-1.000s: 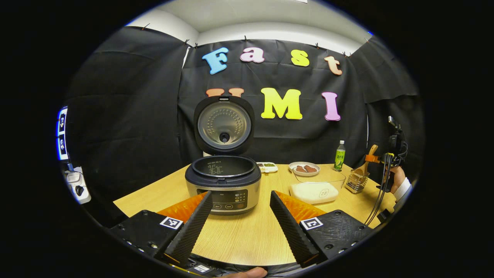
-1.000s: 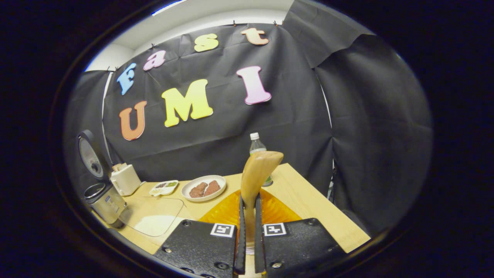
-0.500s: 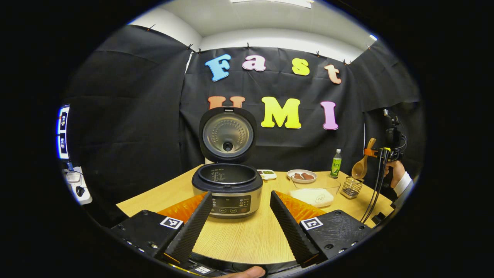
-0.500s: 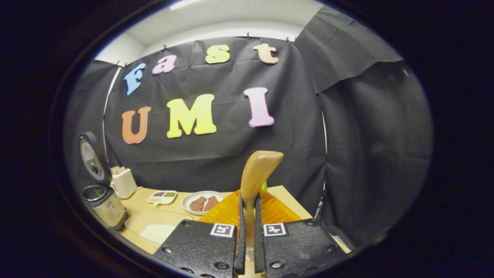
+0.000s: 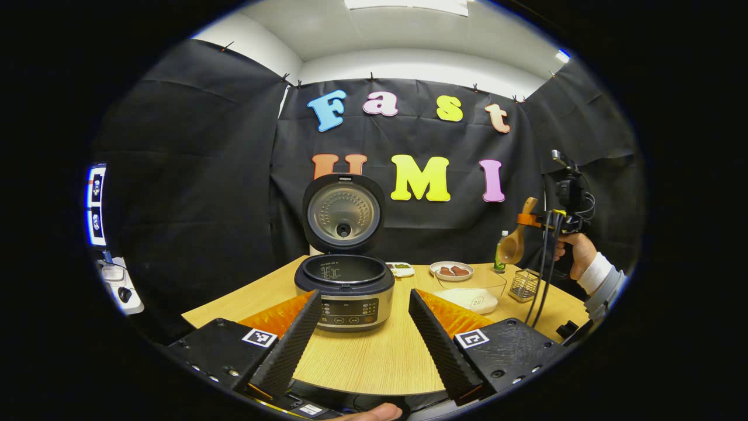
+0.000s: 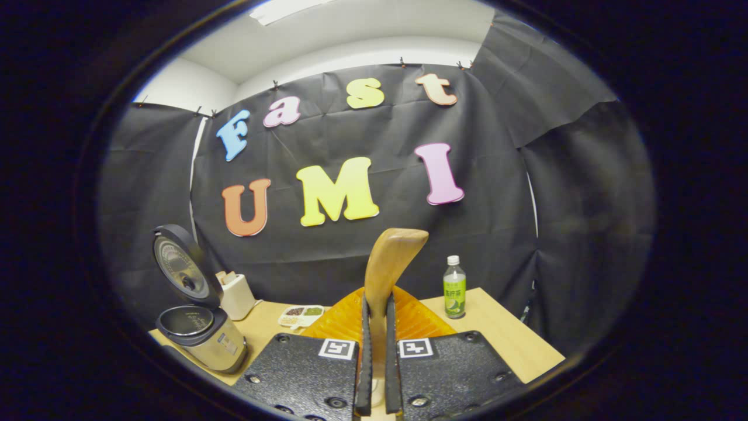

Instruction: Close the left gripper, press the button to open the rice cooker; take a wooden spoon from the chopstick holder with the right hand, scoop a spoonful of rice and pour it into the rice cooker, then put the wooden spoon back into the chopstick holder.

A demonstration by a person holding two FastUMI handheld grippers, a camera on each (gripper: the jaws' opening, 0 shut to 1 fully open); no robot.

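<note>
Left tongs (image 5: 365, 330) stood spread wide and empty in the left gripper view, low over the near edge of the worktop (image 5: 374, 362). Compared with a second before, they had drawn back: the rice cooker (image 5: 345, 289) looked smaller and sat farther off, its lid (image 5: 343, 211) upright and the inner pot bare. That put the button step behind them. Off to the right, the right tongs (image 5: 530, 220), held by a hand (image 5: 571, 252), had lifted the wooden spoon (image 5: 514, 244) fully clear of the wire chopstick holder (image 5: 524, 285), which a second earlier had the spoon standing in it. The spoon bowl hung downward, above and just left of the holder. The clear rice container (image 5: 472, 292) lay between cooker and holder, with a plate of food (image 5: 452, 270) and a green bottle (image 5: 500, 256) behind it.

Right tongs (image 6: 375, 356), in the right gripper view, were pressed together on the wooden spoon's handle (image 6: 388, 263), which rose straight ahead between them. The view had swung since the earlier frames: the green bottle (image 6: 454, 287) had come out to the right of the handle, and the open rice cooker (image 6: 198, 327) sat larger at lower left. By this reading the take-out was done, and the scoop from the rice container came next.
</note>
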